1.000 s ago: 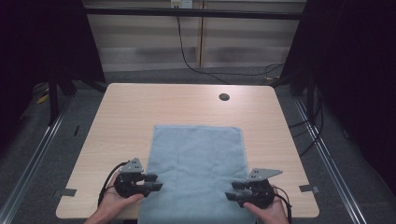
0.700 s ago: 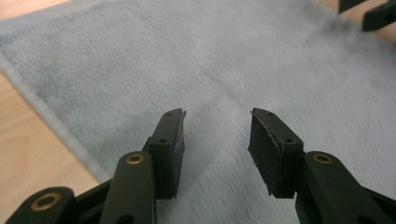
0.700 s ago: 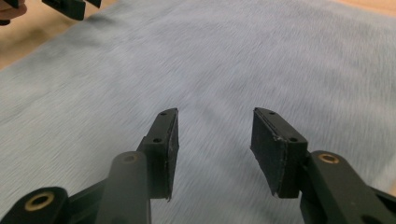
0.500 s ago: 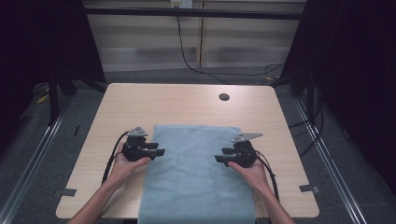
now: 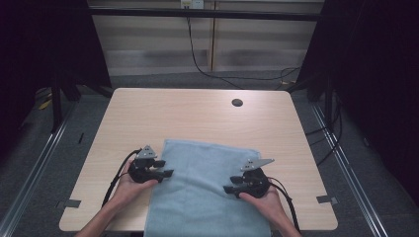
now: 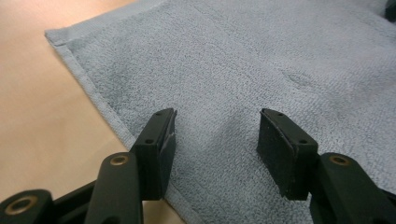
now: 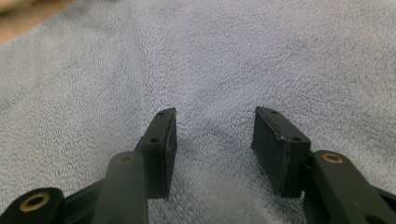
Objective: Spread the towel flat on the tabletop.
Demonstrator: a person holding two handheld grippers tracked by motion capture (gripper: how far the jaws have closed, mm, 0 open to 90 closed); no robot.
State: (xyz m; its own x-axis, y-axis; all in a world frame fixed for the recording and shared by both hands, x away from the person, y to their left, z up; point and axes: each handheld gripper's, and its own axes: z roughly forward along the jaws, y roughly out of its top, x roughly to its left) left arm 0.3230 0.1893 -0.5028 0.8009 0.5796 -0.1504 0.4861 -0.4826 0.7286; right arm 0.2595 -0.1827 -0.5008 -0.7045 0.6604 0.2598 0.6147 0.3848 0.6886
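A light blue towel (image 5: 207,197) lies flat on the wooden table (image 5: 197,113), reaching from the middle to the near edge. My left gripper (image 5: 167,174) hovers over the towel's left hem, pointing right. In the left gripper view the towel (image 6: 280,56) passes under my left gripper (image 6: 217,116), whose jaws have just been opening; nothing is pinched between the pads. My right gripper (image 5: 228,188) is over the towel's right part, pointing left. In the right gripper view my right gripper (image 7: 215,114) stands open just above the towel (image 7: 233,56).
A round cable hole (image 5: 237,102) sits in the table's far right part. Small tape marks (image 5: 72,203) lie at the near corners. Dark floor with rails and cables surrounds the table. Bare wood lies beyond the towel.
Both hands left the table's near edge, went out along the towel's sides, then drew back a little. The left jaws stand wider. The towel's far edge lies slightly nearer and askew.
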